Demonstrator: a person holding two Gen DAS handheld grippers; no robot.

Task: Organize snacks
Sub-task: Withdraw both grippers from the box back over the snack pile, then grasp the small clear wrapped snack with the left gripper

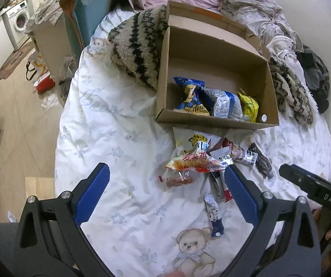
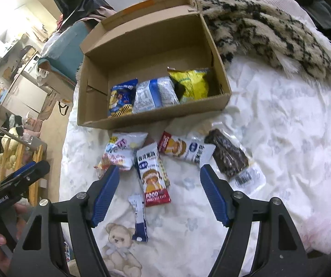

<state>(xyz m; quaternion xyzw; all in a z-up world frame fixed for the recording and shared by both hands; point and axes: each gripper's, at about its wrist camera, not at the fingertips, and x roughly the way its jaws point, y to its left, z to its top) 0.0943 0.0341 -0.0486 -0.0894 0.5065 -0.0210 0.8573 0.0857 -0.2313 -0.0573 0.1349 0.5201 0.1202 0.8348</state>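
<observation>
An open cardboard box (image 1: pixel 163 73) (image 2: pixel 151 117) lies on the white bed quilt (image 1: pixel 124 143). It holds a blue snack bag (image 1: pixel 191 97) (image 2: pixel 121 97), a blue-white bag (image 1: pixel 225 103) (image 2: pixel 154 93) and a yellow bag (image 1: pixel 248 103) (image 2: pixel 192 83). Several snacks lie loose in front of it: a white-orange bag (image 1: pixel 195 159) (image 2: pixel 120 150), a red-white bar (image 2: pixel 152 175), another wrapped bar (image 2: pixel 184 149), a dark brown bar (image 1: pixel 261 159) (image 2: pixel 229 154) and a small blue-white stick (image 1: pixel 214 214) (image 2: pixel 140 217). My left gripper (image 1: pixel 165 177) is open over the loose snacks. My right gripper (image 2: pixel 159 175) is open around the red-white bar, holding nothing.
A fuzzy beige-black blanket (image 1: pixel 137 46) (image 2: pixel 269 34) lies behind and beside the box. Crumpled clothes (image 1: pixel 234 0) pile at the bed's far end. A floor (image 1: pixel 17 115) with boxes, a washing machine (image 1: pixel 19 20) and clutter lies left of the bed.
</observation>
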